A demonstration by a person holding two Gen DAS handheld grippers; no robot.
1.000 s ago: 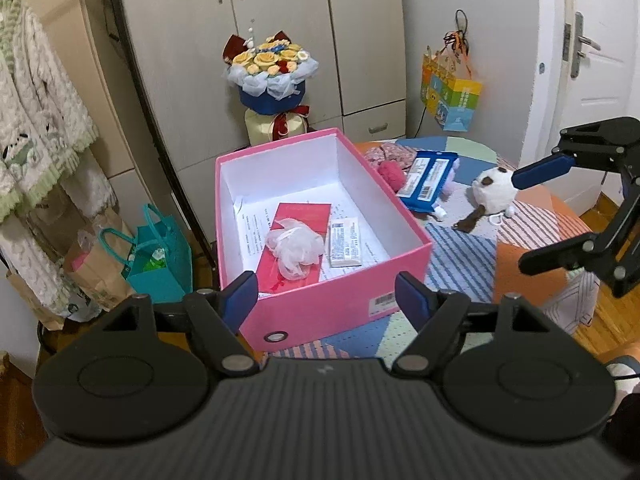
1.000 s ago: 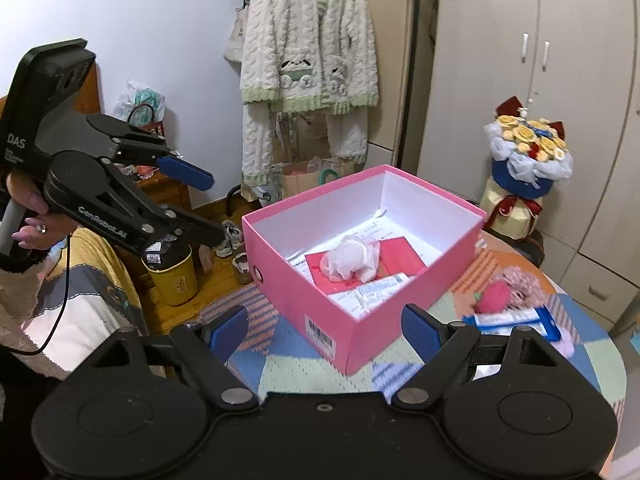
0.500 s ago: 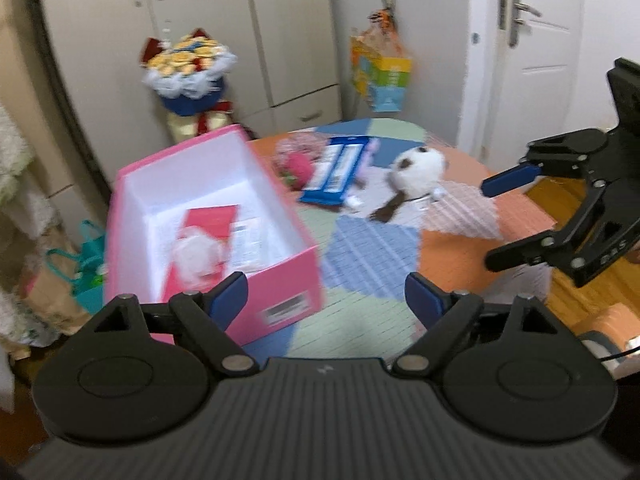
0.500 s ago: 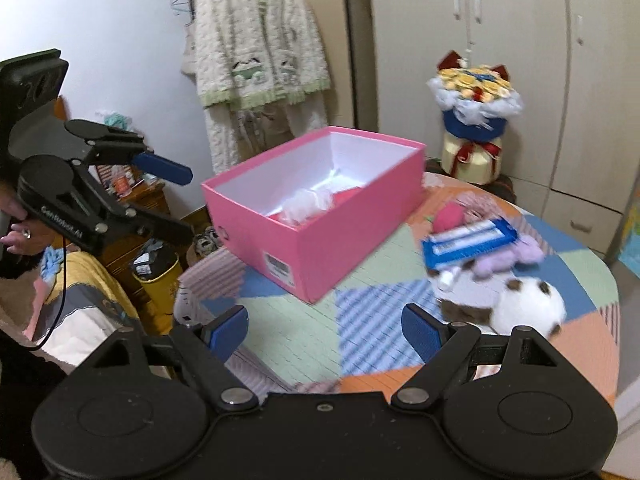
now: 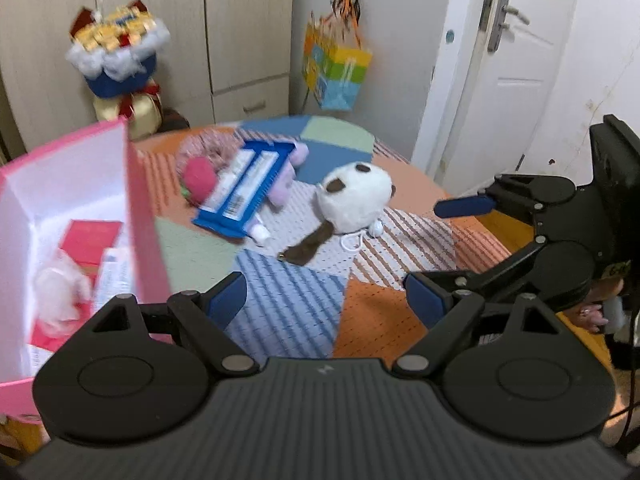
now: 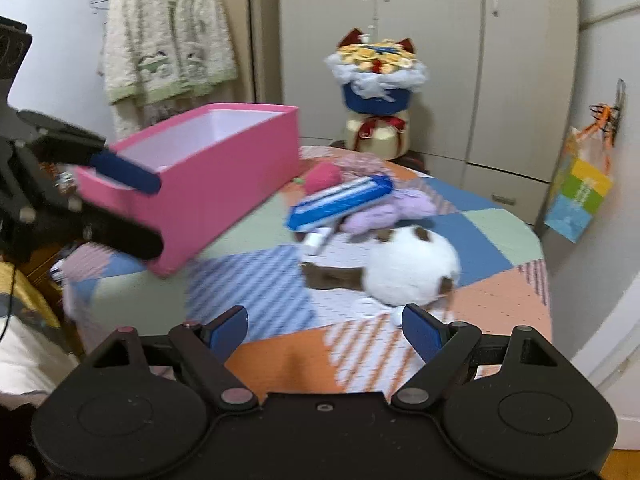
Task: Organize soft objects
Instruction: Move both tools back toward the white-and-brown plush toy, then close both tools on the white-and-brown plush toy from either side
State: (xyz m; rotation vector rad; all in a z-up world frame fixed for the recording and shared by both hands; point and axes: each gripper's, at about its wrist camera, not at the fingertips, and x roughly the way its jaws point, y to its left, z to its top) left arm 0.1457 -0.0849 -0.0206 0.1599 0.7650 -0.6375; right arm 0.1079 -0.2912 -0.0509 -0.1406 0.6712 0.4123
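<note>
Since the frame a second back both views have swung off the pink box [image 5: 140,216] and onto the loose pile on the patchwork table [image 5: 288,300]; the box now sits at the left edge of the left wrist view and upper left of the right wrist view. Left gripper [image 5: 326,300]: fingers well apart, wider than a second ago, nothing between them. Right gripper [image 6: 325,330]: fingers equally wide apart, empty, with the white-and-brown plush [image 6: 412,268] just ahead of its right finger. Reading: both hands are lining up on the soft items for a first pick; nothing has been lifted from the pile yet. The plush lies on the table, apart from the box, beside a purple plush [image 6: 384,210] and a pink plush [image 6: 322,176]. A blue flat package [image 6: 340,200] rests on top of the purple one, and a pink frilly item [image 5: 208,146] lies behind. Box already holds a white puff [image 5: 60,284], a red card and a small packet. Hard to make out: both frames are motion-blurred, so the plush's face, the package print and what the frilly item is cannot be read. The box's left part is cut off in the left view; its interior is mostly hidden in the right view.
</note>
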